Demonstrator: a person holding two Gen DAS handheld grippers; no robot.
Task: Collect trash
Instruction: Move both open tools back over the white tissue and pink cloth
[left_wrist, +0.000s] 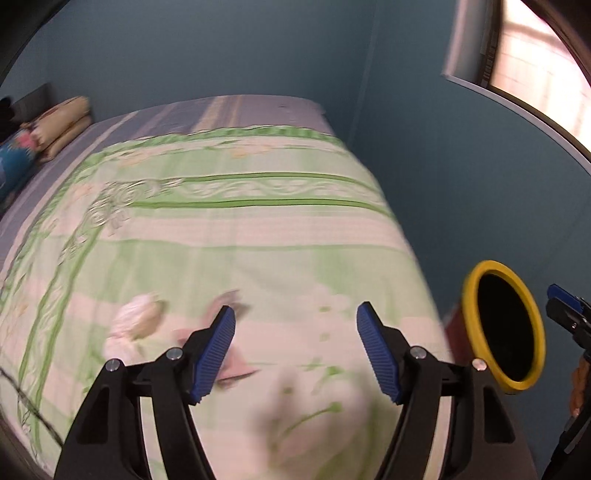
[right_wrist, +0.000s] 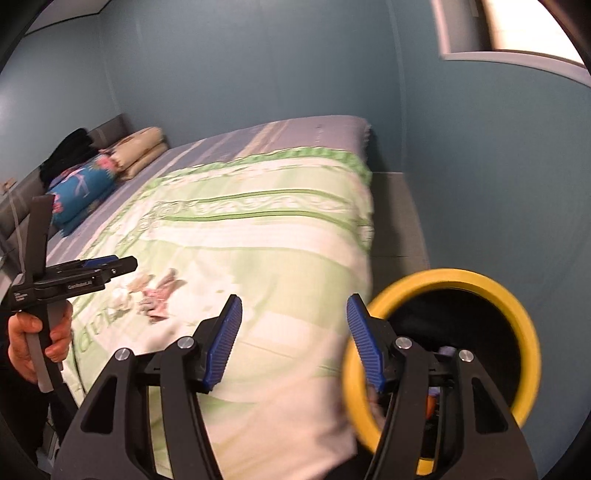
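Observation:
Crumpled scraps of trash (right_wrist: 153, 295) lie on the green-and-white bed cover (right_wrist: 258, 236); in the left wrist view they show blurred as a pale wad (left_wrist: 135, 328) and pinkish bits (left_wrist: 229, 365) just ahead of the left fingers. My left gripper (left_wrist: 295, 349) is open and empty above the cover; it also shows in the right wrist view (right_wrist: 110, 267), beside the scraps. My right gripper (right_wrist: 293, 338) is open and empty, right next to the yellow-rimmed bin (right_wrist: 461, 284). The bin (left_wrist: 502, 328) stands by the bed's right side with some items inside.
Folded pillows and blankets (right_wrist: 110, 166) are piled at the head of the bed on the left. A blue-grey wall (right_wrist: 480, 166) and a window (left_wrist: 535, 48) are to the right. A narrow floor strip (right_wrist: 399, 218) runs between bed and wall.

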